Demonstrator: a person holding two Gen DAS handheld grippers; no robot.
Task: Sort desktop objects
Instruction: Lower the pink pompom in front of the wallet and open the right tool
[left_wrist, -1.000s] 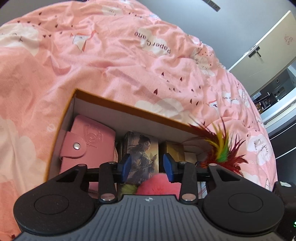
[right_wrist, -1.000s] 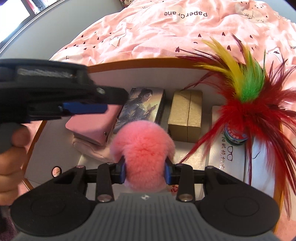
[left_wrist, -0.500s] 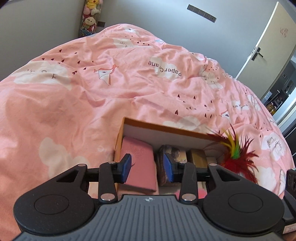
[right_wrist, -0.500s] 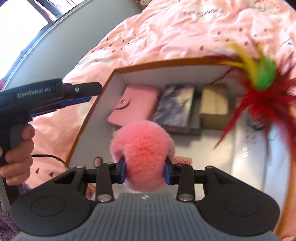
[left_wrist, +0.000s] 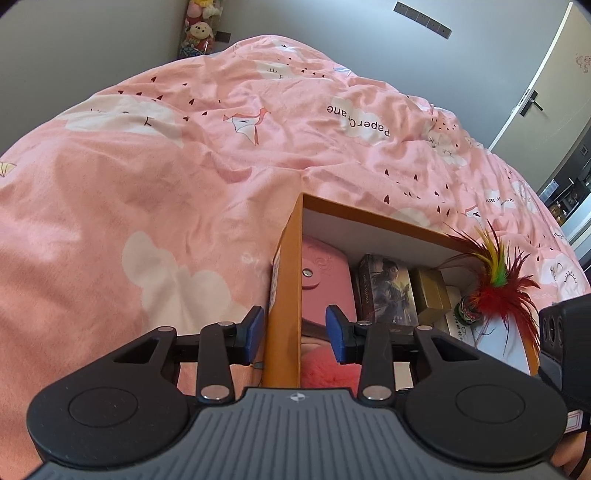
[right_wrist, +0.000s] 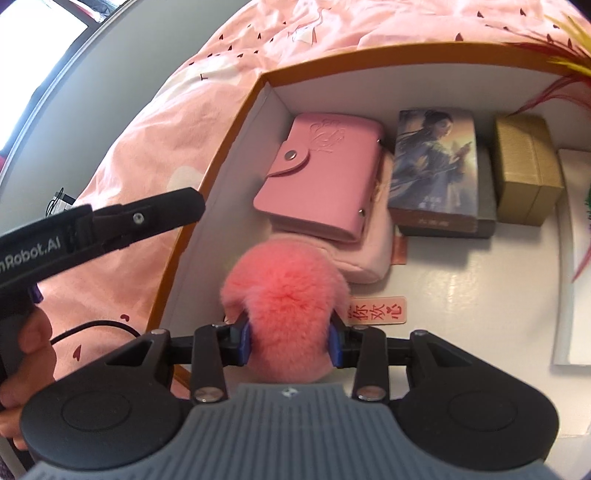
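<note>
The right gripper (right_wrist: 288, 341) is pinching a fluffy pink pompom (right_wrist: 286, 295), its blue pads sinking into the fur on either side; the jaws have just been opening a little, yet the pads are still pressing into the ball. The pompom is hanging inside the box (right_wrist: 236, 122), above its white floor and near the left wall. Just beside it a small pink tag (right_wrist: 376, 312) is lying flat, showing red Chinese characters. Beyond the ball a pink snap wallet (right_wrist: 323, 177) with an embossed emblem is resting on a paler pink pouch (right_wrist: 373, 251). To its right a card box (right_wrist: 436, 170) picturing a robed figure is sitting next to a gold box (right_wrist: 526, 170), with small writing along its near edge too fine to read. A strip of bare white floor is lying open in front of these boxes.

The left gripper (left_wrist: 295, 334) is holding nothing, its jaws spread and straddling the orange left wall of the box, one pad outside, one inside. Its black body in the right wrist view is showing part of a white brand name, "nRobot.AI". A feathered shuttlecock (left_wrist: 495, 288) is filling the far right corner. All around, the pink bedspread (left_wrist: 147, 184) is lying wide and open, printed "Paper Crane".
</note>
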